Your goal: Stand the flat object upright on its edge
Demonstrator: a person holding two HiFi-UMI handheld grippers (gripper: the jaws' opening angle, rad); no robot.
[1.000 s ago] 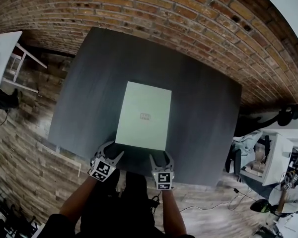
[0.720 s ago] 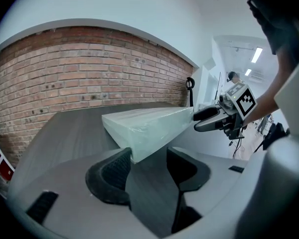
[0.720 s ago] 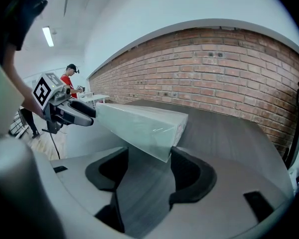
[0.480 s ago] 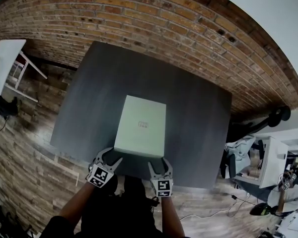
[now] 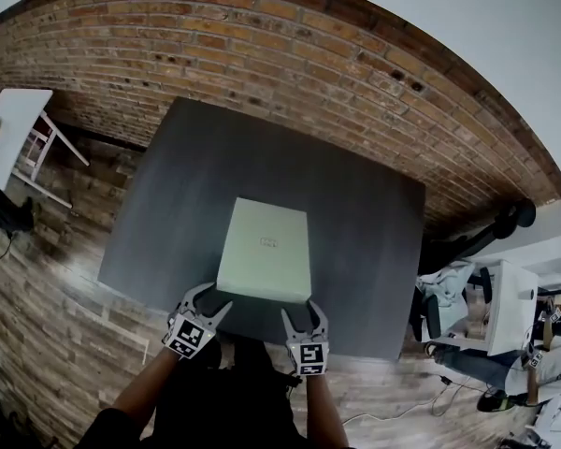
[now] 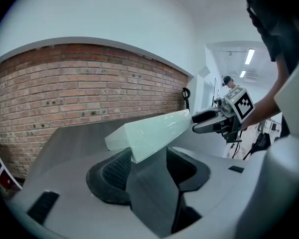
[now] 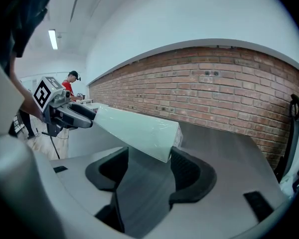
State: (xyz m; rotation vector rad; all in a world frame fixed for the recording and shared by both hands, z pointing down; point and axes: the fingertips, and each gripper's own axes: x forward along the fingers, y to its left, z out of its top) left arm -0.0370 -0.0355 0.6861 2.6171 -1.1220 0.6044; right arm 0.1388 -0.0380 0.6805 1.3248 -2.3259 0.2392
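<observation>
A flat pale green box [image 5: 264, 247] lies near the front of the dark grey table [image 5: 365, 213], its near edge lifted off the surface so it slopes up toward me. My left gripper [image 5: 205, 303] is open at the box's near left corner, and my right gripper [image 5: 303, 314] is open at the near right corner. In the left gripper view the raised box corner [image 6: 149, 133] hangs over the gap between the wide jaws. The right gripper view shows the other corner [image 7: 144, 131] over its open jaws the same way.
The table's near edge [image 5: 262, 330] runs just under the grippers. A brick wall [image 5: 262, 45] stands behind the table. A white side table [image 5: 9, 120] is at the left, a black chair [image 5: 467, 241] and desks at the right, on a wooden floor [image 5: 47, 279].
The box's near edge has risen off the table, so the box looks shorter from above. Both grippers stay at its near corners. The head view has pulled back a little.
</observation>
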